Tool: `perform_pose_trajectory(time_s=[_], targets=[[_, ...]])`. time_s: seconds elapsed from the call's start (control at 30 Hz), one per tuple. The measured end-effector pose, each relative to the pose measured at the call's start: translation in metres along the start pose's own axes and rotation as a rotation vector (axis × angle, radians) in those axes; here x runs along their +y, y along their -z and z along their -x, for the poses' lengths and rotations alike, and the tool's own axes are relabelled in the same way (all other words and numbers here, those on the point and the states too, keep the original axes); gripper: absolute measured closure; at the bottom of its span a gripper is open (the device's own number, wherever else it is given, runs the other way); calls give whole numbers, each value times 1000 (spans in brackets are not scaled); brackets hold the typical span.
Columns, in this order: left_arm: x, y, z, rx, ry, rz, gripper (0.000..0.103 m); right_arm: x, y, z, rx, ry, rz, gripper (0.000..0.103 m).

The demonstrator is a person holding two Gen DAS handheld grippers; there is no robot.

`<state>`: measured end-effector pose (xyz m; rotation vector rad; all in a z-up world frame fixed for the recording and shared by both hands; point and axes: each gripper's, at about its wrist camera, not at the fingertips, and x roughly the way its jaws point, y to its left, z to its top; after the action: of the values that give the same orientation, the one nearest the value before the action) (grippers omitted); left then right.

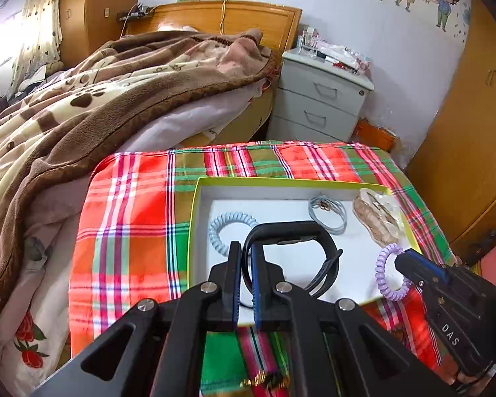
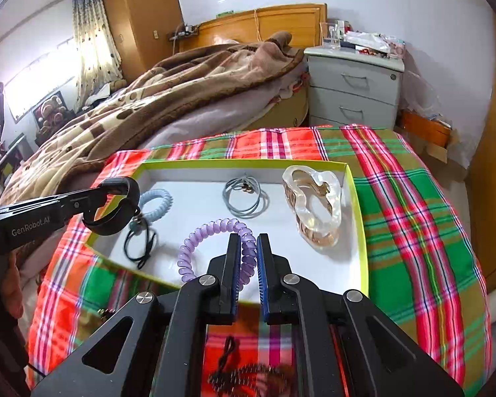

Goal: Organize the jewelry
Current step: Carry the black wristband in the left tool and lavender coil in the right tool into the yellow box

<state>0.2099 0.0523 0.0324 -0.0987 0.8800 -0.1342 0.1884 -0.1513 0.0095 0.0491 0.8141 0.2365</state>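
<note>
Claws [image 1: 244,248] [image 2: 248,241] gripping black band [image 1: 314,231], ribbed purple coil [image 2: 215,228]

Tray [image 2: 360,218] on table [image 2: 413,198]; bed [image 2: 148,99] behind; nightstand [image 2: 353,89] right of bed.

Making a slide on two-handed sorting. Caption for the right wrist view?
Right claw grips a purple coil tie above the tray, left claw carrying a black band.

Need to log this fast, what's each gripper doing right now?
Left gripper: shut on the black band.
Right gripper: shut on the purple coil hair tie.
</note>
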Motion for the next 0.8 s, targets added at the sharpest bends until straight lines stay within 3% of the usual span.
perform_pose_trajectory(time_s=[0.8], targets=[[-4,-38,-90,103,0,-2,97,-1,-13,-56,76,40,21,93]])
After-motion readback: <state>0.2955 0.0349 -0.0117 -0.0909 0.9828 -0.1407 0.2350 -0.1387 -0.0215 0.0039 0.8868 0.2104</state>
